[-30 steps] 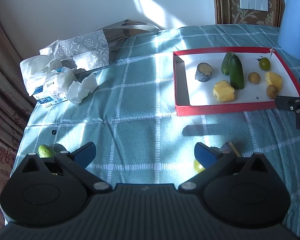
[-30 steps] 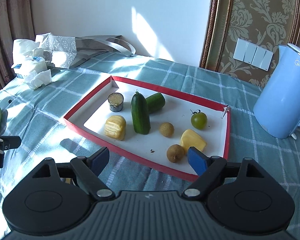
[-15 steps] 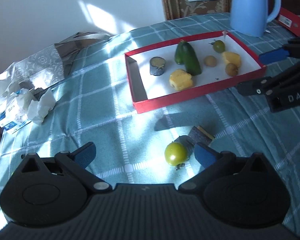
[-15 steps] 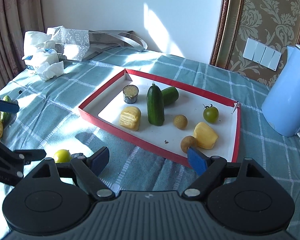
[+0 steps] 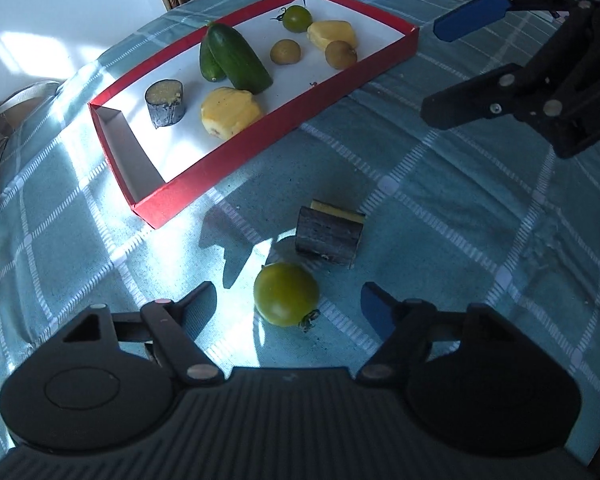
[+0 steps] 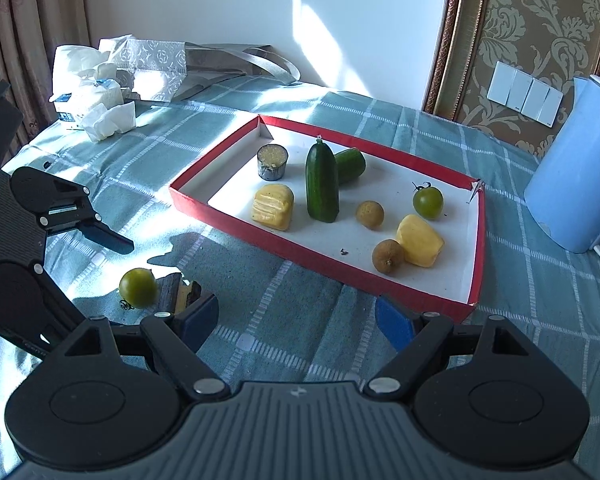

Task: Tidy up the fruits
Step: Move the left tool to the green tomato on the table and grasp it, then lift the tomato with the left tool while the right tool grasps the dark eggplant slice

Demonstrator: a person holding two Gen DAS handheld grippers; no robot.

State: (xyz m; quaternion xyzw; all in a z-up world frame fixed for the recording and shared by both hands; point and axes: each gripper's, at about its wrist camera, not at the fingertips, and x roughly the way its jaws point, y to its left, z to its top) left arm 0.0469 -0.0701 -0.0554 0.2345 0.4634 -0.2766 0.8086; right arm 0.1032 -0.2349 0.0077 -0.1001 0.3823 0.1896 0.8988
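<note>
A green tomato (image 5: 286, 294) lay loose on the tabletop, stem toward the camera, just beside a dark-skinned chunk (image 5: 329, 235) with a yellow cut face. Nearby, a shallow red tray (image 6: 227, 219) held two cucumbers (image 6: 322, 180) leaning together, another tomato (image 6: 428, 201), two yellow pieces (image 6: 273, 207), two small brown fruits (image 6: 369, 214) and an upright dark chunk (image 6: 272, 162).

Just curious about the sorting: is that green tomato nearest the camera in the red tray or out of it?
Out. The green tomato lies on the tablecloth, apart from the red tray.
</note>
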